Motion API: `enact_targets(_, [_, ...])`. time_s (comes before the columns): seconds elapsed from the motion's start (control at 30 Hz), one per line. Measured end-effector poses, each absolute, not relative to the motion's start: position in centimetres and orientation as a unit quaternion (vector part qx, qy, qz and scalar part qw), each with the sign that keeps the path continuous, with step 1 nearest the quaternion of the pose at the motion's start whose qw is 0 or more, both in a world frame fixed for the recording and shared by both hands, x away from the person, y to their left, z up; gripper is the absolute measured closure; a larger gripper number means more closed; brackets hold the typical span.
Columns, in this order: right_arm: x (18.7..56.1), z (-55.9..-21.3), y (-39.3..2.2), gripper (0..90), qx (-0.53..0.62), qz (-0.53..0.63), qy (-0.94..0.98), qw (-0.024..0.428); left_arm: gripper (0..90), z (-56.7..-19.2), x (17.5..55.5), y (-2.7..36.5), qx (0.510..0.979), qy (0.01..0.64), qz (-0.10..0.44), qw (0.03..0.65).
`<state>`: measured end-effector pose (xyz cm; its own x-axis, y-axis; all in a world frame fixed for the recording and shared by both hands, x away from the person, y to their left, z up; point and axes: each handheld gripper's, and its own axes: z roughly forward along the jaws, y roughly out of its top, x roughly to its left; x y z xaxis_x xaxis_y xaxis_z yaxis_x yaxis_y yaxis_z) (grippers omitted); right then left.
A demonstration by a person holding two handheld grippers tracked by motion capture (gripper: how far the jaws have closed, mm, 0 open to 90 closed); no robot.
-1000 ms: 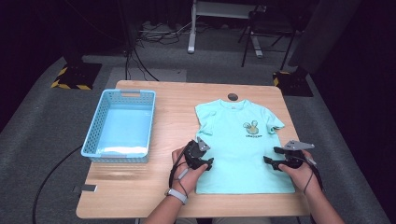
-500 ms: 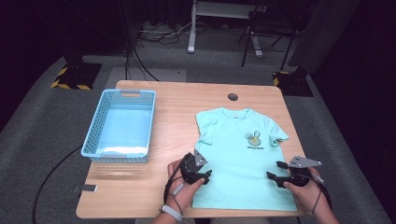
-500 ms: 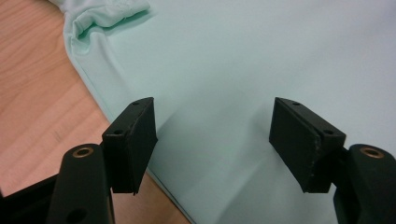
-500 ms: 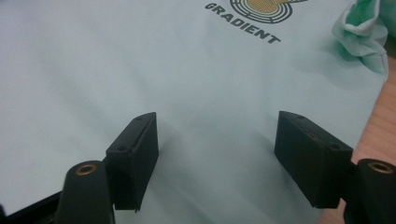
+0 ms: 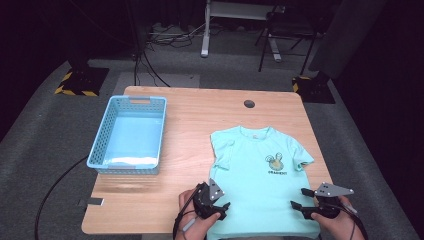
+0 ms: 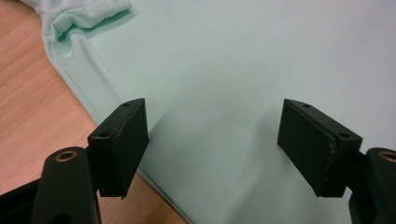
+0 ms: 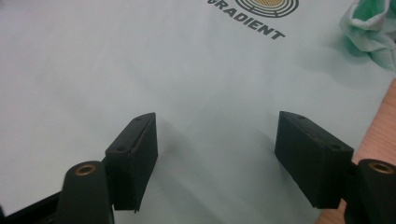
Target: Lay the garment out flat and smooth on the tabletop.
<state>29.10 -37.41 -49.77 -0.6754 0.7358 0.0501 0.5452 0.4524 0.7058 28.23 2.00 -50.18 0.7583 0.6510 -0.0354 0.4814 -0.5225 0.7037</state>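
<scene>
Room: dim studio with grey carpet, and the wooden desk (image 5: 200, 120) is sitting in the middle of it with cables and stand legs lying on the floor behind it.

Shirt: mint green t-shirt (image 5: 260, 185) is lying flat, face up, on the right half of the desk, neck pointing to the far edge and hem hanging at the near edge. Left sleeve is folded in on itself; chest print is reading "GRADIENT" in the right gripper view.

Basket: light blue plastic basket (image 5: 102, 142) is sitting by the left edge of the desk, well apart from the shirt.

Left tongs: left tongs (image 5: 216, 210) are hovering at the shirt's near left corner, close to the near edge of the desk. Jaws have just been opening and are standing apart, with nothing pinched; in the left gripper view (image 6: 212, 140) the fabric and its side seam are lying flat between them.

Right tongs: right tongs (image 5: 299, 199) are hanging over the shirt's near right corner, jaws standing wide apart and gripping nothing. Right gripper view (image 7: 215, 140) is showing smooth cloth beneath them, desk edge peeking in at the right.

Extra: small dark round hole (image 5: 249, 104) is sitting near the far edge of the desk.
</scene>
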Motion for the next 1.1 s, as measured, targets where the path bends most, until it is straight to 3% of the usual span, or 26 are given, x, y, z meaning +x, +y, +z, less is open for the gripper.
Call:
enact_targets(0.2, [30.1, -49.2, -37.6, 24.8, 0.38, 0.393, 0.825, 0.145, 19.7, -49.9, 28.2, 2.8, 0.859, 0.34, 0.092, 0.372])
enact_targets(0.43, [33.0, -50.2, -37.4, 18.9, 0.386, 0.399, 0.815, 0.166, 19.0, -49.2, 28.8, 2.8, 0.867, 0.326, 0.126, 0.355])
enact_targets(1.1, [33.5, -50.6, -37.7, 14.9, 0.384, 0.365, 0.831, 0.168, 15.3, -46.5, 32.9, 3.4, 0.851, 0.348, 0.163, 0.357])
